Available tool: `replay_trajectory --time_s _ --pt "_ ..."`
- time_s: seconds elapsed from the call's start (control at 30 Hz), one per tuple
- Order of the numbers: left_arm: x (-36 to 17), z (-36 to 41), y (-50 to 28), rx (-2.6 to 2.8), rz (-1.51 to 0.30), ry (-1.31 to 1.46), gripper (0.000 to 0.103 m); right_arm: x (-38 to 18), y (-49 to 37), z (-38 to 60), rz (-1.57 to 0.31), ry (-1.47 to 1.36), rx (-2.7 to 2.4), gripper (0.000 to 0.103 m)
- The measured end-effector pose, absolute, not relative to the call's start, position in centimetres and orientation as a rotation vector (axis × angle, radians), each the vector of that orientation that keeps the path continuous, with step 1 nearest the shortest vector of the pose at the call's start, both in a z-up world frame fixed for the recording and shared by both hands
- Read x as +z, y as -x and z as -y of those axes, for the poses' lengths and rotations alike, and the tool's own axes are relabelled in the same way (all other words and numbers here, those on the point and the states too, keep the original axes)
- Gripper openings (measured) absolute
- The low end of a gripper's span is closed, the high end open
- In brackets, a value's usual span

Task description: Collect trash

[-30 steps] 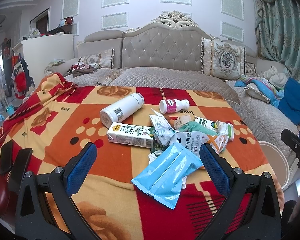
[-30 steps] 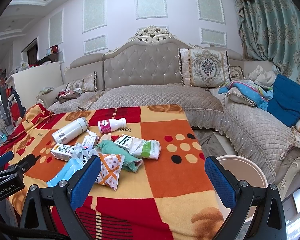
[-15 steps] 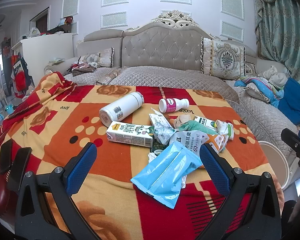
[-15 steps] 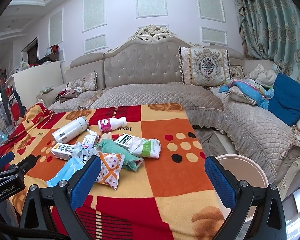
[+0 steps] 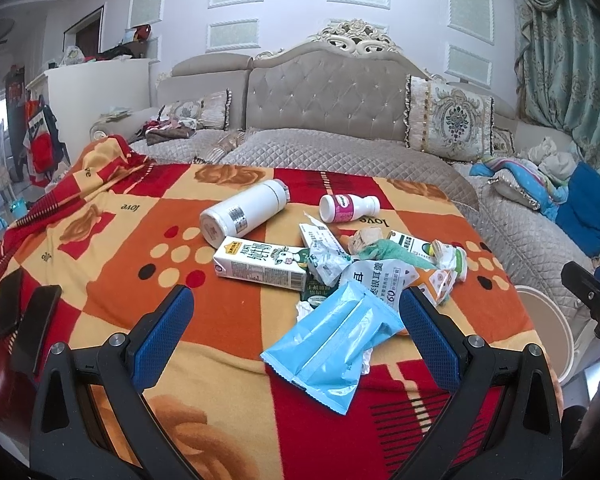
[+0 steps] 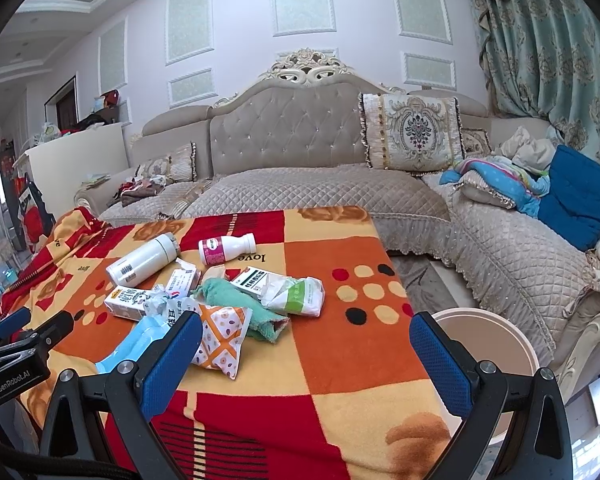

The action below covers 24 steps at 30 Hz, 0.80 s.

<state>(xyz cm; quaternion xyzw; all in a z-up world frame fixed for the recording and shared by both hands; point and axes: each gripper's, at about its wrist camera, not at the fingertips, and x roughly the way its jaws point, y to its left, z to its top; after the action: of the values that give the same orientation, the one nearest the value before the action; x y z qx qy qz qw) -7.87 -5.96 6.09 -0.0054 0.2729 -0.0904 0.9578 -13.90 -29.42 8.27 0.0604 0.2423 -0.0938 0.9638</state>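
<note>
Both grippers spread wide, empty: left gripper [image 5: 296, 322], right gripper [image 6: 306, 354]. Trash pile mid-blanket [image 5: 112, 280]; blue wrapper [image 5: 334, 340] nearest left. Pinch flat edge, carry to bin [image 6: 496, 330] right of table.

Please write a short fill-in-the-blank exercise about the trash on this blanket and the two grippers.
1. The white flask lies on its ____.
2. The pad on each finger of the left gripper is coloured ____.
3. The wrapper nearest the left gripper is light ____.
4. Both the left gripper and the right gripper are ____ and hold nothing.

Missing words: side; blue; blue; open
</note>
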Motion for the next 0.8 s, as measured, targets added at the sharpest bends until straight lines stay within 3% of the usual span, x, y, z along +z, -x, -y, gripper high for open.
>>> replay_trajectory --time_s 0.8 --pt "5.0 6.1 7.4 -0.203 -0.6 -0.024 0.102 7.3 13.3 29.4 -0.523 -0.117 -0.183 0.103"
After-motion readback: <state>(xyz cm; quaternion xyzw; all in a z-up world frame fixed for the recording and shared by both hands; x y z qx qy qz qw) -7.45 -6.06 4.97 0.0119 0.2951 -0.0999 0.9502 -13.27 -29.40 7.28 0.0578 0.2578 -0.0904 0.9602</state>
